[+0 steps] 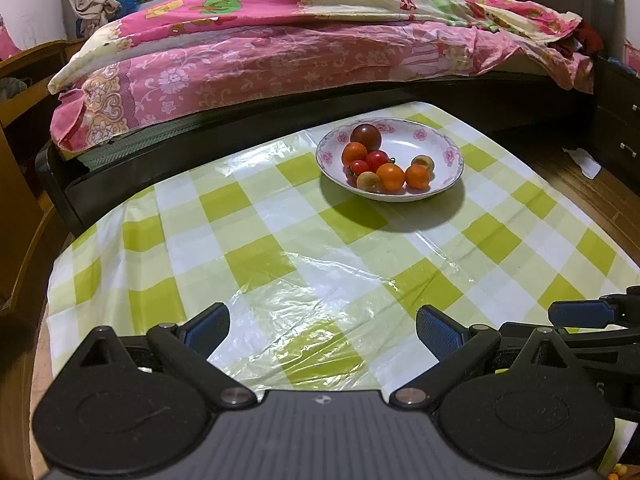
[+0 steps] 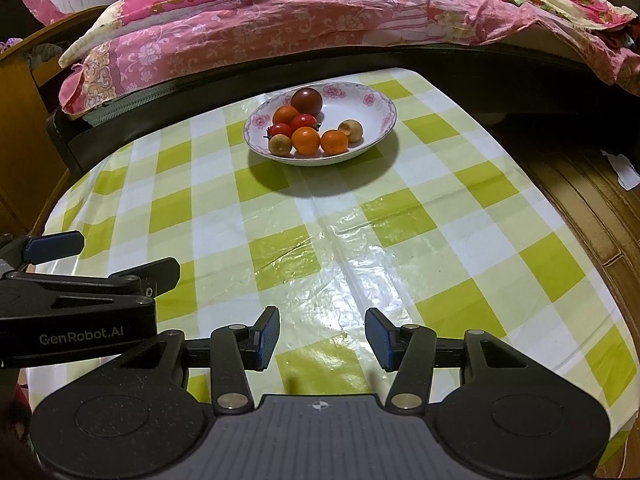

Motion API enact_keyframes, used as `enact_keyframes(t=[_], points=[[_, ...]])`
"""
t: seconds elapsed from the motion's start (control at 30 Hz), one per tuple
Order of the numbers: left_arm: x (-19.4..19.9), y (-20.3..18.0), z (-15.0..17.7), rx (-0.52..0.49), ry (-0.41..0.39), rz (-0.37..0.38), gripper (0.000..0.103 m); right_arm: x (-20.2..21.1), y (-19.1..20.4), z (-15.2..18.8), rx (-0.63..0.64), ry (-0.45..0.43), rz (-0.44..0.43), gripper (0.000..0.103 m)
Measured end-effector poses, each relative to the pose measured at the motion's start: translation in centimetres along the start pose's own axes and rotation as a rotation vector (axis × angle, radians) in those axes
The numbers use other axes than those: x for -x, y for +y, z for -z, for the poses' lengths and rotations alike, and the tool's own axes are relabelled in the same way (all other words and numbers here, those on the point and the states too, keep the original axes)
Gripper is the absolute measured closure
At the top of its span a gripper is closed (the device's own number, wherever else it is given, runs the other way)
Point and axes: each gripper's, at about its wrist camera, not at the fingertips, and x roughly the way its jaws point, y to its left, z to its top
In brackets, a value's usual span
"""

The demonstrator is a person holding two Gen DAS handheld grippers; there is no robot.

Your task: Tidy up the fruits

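Right under your lenses, both grippers are hovering low over the near edge of the counter (image 1: pixel 280 240), and neither is carrying anything. Your left gripper (image 1: pixel 322 330) is spreading its jaws wide, released; your right gripper (image 2: pixel 322 336) is sitting released too, with a narrower gap and only checked cloth showing between the blue pads (image 2: pixel 267 338).

You're looking at the fruit already gathered in the flowered bowl (image 1: pixel 450 148), well apart from both grippers: at about 12 o'clock, a shade toward 1, from your left gripper, and at 12 o'clock from your right. Inside it, a dark tomato (image 1: pixel 366 136) is sitting at the back, oranges (image 1: pixel 390 177) and cherry tomatoes (image 1: pixel 376 159) are crowding the left and front, and a pale brownish fruit (image 1: pixel 423 163) is lying to the right.

By my reading, you're either just starting or finishing; I'm seeing no loose fruit on the cloth. If you're sorting, you're reaching forward next, picking one piece from the crowded cluster.
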Motion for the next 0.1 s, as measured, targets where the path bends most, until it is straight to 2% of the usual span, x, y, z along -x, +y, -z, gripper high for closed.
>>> enact_keyframes(t=[0.1], points=[[0.02,0.02,0.04,0.0,-0.003,-0.007,0.0,-0.04,0.05,-0.02,0.001,0.0,-0.002,0.056]])
